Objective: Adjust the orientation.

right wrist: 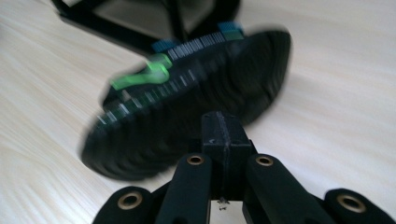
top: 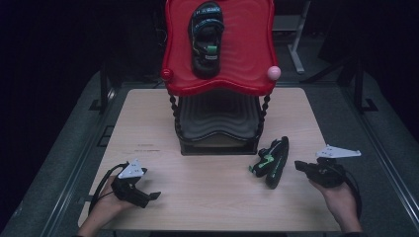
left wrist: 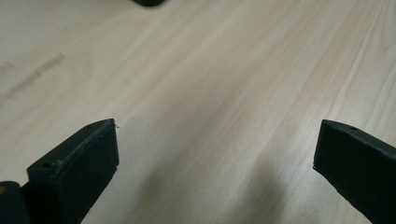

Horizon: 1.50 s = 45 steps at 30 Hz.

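A black sandal with green and blue trim (top: 271, 159) lies on its side on the wooden table (top: 212, 192), right of the rack. In the right gripper view this sandal (right wrist: 196, 107) shows its ribbed sole just beyond my right gripper (right wrist: 223, 121), whose jaws are shut together with nothing between them. From above, the right gripper (top: 298, 164) points left at the sandal's sole, close to it. A matching sandal (top: 206, 39) rests on the red top tray (top: 247, 74). My left gripper (top: 153, 196) sits low at the table's front left, and its jaws (left wrist: 215, 126) stand open over bare wood.
A two-tier rack stands at the table's back middle, with a black lower tray (top: 217, 121) under the red one. A red knob (top: 167, 74) and a pink knob (top: 273, 72) cap its front posts. Dark floor surrounds the table.
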Each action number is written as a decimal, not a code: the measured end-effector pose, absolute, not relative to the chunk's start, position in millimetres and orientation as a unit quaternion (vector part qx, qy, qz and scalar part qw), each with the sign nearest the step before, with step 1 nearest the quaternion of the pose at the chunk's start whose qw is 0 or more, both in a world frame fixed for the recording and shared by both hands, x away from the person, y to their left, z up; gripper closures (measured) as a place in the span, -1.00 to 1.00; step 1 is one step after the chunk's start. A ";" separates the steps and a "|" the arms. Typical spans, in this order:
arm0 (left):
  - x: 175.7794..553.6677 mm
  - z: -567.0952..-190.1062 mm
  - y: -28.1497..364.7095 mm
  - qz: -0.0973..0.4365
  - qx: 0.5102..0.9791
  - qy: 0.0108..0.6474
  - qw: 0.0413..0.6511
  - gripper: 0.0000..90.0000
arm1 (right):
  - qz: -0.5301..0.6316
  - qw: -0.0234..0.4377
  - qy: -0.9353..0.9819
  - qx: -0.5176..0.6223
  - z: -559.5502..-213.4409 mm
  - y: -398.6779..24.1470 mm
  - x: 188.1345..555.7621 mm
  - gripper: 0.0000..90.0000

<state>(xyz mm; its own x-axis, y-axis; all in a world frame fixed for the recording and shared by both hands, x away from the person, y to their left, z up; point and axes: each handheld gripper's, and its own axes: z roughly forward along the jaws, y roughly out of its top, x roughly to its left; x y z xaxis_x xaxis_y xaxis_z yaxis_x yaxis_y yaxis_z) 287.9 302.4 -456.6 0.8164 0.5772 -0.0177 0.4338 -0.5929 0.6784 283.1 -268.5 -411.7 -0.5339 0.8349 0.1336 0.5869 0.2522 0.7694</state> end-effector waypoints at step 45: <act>290.7 -474.0 309.5 0.112 0.883 0.279 0.360 -1.00 | 0.418 0.162 0.767 0.460 -410.4 -291.1 298.3 1.00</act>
